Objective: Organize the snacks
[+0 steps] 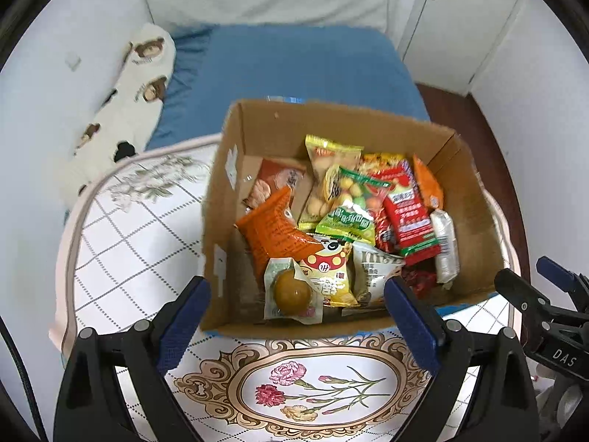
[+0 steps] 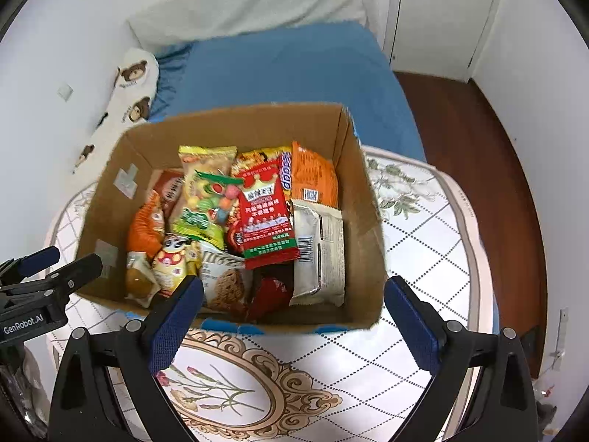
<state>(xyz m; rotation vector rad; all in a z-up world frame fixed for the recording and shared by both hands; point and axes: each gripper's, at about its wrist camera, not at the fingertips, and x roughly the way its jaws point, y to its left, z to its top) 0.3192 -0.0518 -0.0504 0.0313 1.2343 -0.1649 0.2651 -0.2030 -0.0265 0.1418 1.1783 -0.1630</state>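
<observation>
Both the left hand-held gripper (image 1: 296,307) and right hand-held gripper (image 2: 294,307) gape empty; cardboard box (image 1: 475,199) holds snack packets (image 1: 346,213).

1. The left gripper (image 1: 296,304) points steeply downward, its blue-padded jaws spread wide with nothing pressed between them.
2. The right gripper (image 2: 294,304) is angled likewise, jaws wide and empty.

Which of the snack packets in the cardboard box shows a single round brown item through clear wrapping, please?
The clear packet in the cardboard box's near-left corner; the others are printed bags.
</observation>
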